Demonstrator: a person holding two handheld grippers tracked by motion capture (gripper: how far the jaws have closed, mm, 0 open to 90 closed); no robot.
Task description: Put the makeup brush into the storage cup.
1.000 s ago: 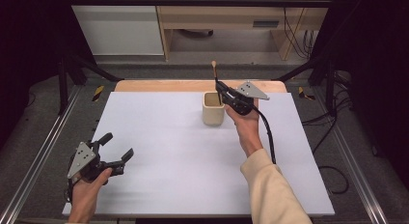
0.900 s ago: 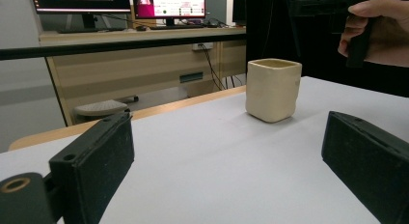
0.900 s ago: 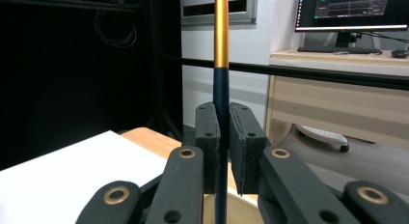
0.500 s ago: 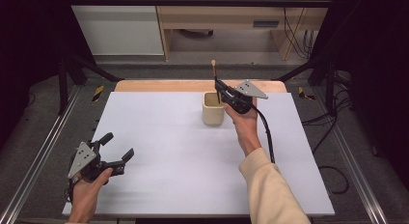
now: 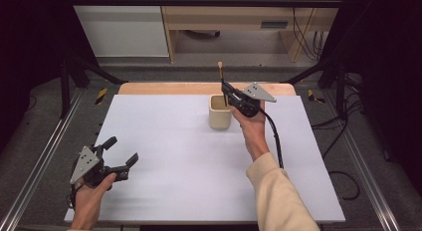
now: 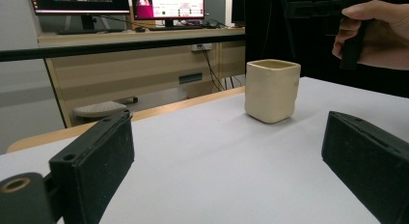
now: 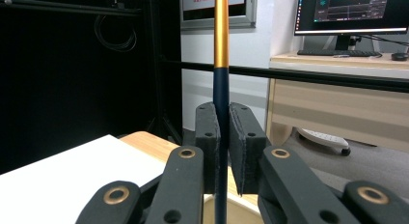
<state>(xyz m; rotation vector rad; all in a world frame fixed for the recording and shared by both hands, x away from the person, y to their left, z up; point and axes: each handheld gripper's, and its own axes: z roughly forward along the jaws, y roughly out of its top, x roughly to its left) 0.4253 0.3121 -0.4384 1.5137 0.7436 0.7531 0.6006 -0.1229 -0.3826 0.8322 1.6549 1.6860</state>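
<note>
Standing upright, pen [image 7: 221, 64] pinched between right gripper [image 7: 223, 137] fingers [image 7: 207, 132].

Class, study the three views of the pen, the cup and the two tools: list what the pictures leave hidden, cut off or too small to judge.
- Pen: its lower end is cut off by the bottom edge of the right gripper view; in the high view the right tool covers it.
- Cup: its inside is hidden by its own wall in the left gripper view, and too small in the high view.
- Left tool: its body is hidden by the grey plate.
</note>
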